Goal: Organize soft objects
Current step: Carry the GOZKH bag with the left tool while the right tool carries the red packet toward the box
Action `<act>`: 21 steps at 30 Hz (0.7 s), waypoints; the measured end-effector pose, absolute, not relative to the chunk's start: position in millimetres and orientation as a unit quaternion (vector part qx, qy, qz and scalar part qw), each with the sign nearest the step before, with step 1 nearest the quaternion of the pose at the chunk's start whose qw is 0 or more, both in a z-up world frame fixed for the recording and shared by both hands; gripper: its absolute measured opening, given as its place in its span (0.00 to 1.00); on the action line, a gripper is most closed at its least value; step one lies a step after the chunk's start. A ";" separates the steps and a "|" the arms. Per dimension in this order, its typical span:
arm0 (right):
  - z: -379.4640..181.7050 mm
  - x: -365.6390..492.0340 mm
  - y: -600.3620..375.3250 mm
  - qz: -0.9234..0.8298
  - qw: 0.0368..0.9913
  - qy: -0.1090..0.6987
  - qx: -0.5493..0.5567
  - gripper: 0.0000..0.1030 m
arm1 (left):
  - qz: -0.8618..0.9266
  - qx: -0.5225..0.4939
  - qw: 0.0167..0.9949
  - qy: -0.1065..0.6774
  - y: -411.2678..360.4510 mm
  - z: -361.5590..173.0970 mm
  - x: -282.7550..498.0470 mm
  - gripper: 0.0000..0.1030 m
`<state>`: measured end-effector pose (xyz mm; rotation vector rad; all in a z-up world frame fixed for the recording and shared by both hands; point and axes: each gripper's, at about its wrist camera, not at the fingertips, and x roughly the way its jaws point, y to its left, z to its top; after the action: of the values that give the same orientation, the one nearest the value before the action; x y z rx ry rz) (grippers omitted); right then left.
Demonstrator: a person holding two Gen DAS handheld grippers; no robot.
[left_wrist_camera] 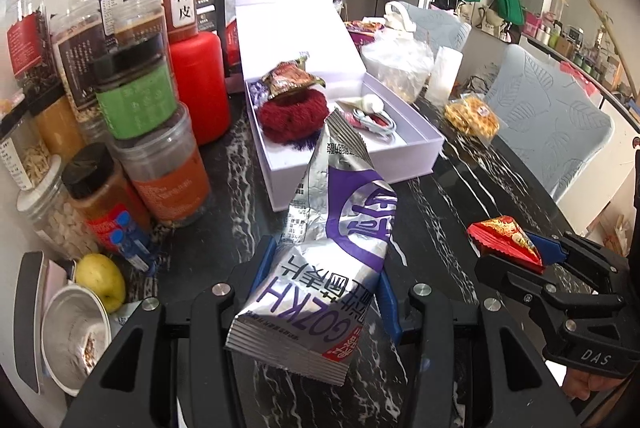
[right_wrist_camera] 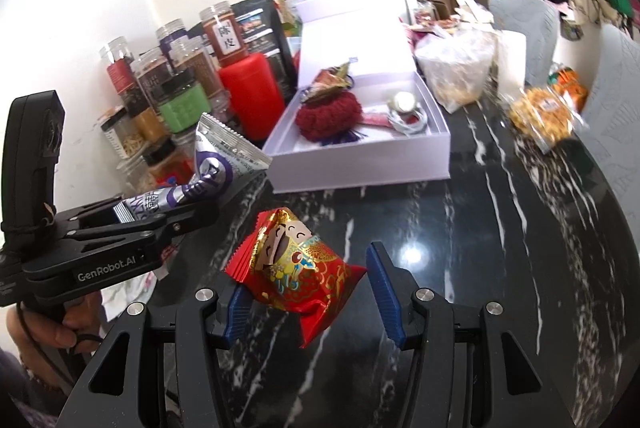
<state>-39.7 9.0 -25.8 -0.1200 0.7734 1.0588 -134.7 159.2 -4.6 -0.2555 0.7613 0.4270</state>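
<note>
Above the black marbled desk point(right_wrist_camera: 460, 228), the left tool point(left_wrist_camera: 320, 292) clamps a silver-and-purple snack packet point(left_wrist_camera: 320, 268), and the right tool point(right_wrist_camera: 308, 292) holds a red-and-gold packet point(right_wrist_camera: 296, 276) by one side, its other pad standing clear. Both packets hang off the surface. The open white box point(right_wrist_camera: 360, 168) already contains a red knitted item point(right_wrist_camera: 328, 118), a wrapped sweet and small sundries; a yellow snack bag point(right_wrist_camera: 540, 120) remains out on the desk. Judged progress: partway. Stacked jars point(left_wrist_camera: 132, 100) crowd the box's left side; the near desk stays open for approach.
</note>
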 end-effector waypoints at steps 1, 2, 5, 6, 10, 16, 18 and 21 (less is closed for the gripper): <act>-24.2 -39.1 11.8 0.491 0.792 0.357 -0.059 0.52 | 0.208 -0.122 0.899 0.367 160.7 -3.5 -133.9 0.45; -22.2 -37.6 14.6 0.491 0.793 0.355 -0.062 0.52 | 0.209 -0.122 0.899 0.364 162.6 -2.0 -132.1 0.45; -16.4 -31.2 20.7 0.494 0.792 0.352 -0.060 0.52 | 0.207 -0.124 0.902 0.357 168.2 3.4 -127.0 0.45; -14.3 -29.6 23.0 0.496 0.792 0.351 -0.060 0.52 | 0.208 -0.125 0.903 0.356 169.6 5.0 -124.6 0.45; -5.6 -20.0 31.2 0.501 0.792 0.342 -0.062 0.52 | 0.209 -0.121 0.909 0.341 175.1 16.2 -111.8 0.45; 14.1 0.6 41.5 0.509 0.796 0.321 -0.060 0.52 | 0.210 -0.110 0.918 0.320 181.6 37.3 -91.7 0.45; 22.0 8.0 44.7 0.511 0.798 0.314 -0.058 0.52 | 0.211 -0.105 0.920 0.312 183.7 43.8 -85.1 0.45; 34.0 19.2 50.1 0.514 0.801 0.302 -0.055 0.52 | 0.209 -0.097 0.924 0.304 187.3 52.3 -72.3 0.45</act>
<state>19.2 50.1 34.0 -0.1171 0.6468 1.1025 -72.3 187.3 52.3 -0.1985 0.6239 0.4287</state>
